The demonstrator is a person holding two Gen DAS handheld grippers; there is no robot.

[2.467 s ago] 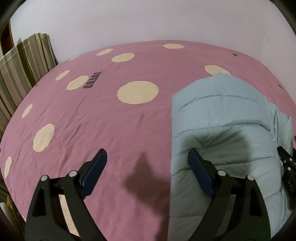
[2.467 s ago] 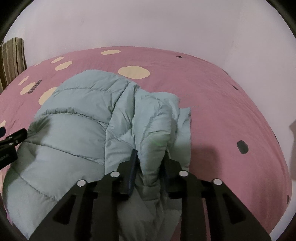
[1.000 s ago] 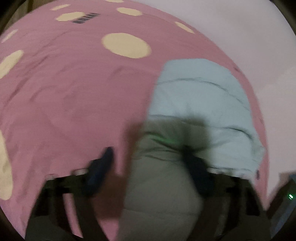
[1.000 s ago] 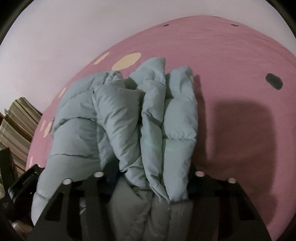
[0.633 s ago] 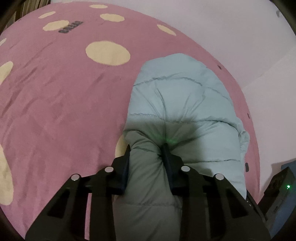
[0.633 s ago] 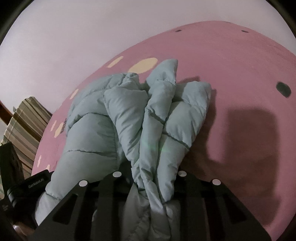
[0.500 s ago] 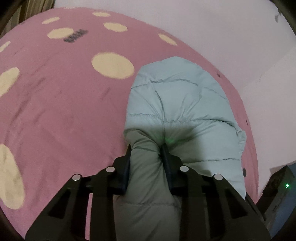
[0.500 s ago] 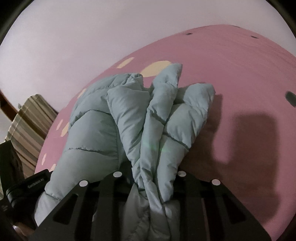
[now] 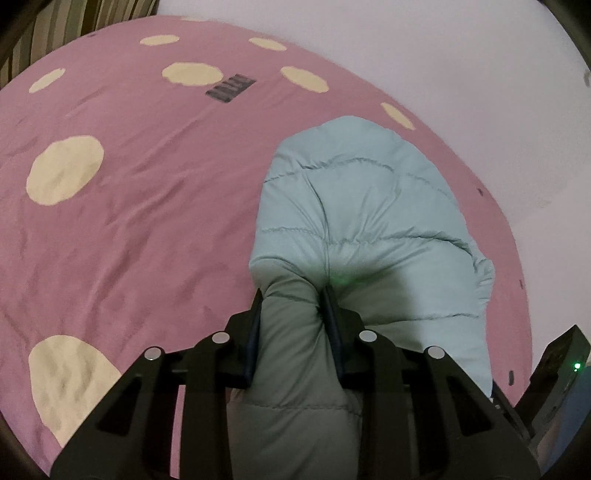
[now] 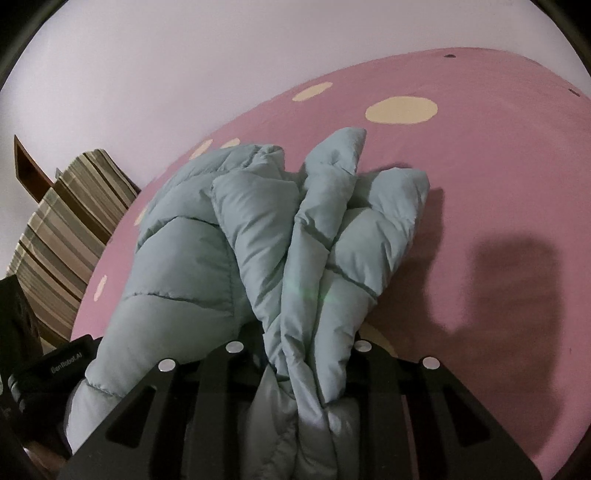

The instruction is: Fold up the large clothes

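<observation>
A light blue quilted puffer jacket (image 9: 362, 206) lies partly folded on a pink bed sheet with cream dots (image 9: 140, 192). My left gripper (image 9: 293, 306) is shut on a bunched near edge of the jacket. In the right wrist view the jacket (image 10: 258, 236) rises in thick folds. My right gripper (image 10: 306, 350) is shut on a wad of its layers, and the fingertips are hidden by the fabric. The right gripper's body shows at the left view's lower right (image 9: 557, 373), and the left gripper's body at the right view's lower left (image 10: 48, 373).
A striped pillow or cushion (image 10: 62, 236) stands at the bed's left end, also in the left view's top left corner (image 9: 55, 29). A pale wall (image 10: 184, 74) runs behind the bed. Bare sheet (image 10: 498, 184) lies right of the jacket.
My left gripper, open beside the jacket earlier, has closed on its near edge. The right gripper stays shut on the folds. Both have swung and lifted the jacket's near side slightly.
</observation>
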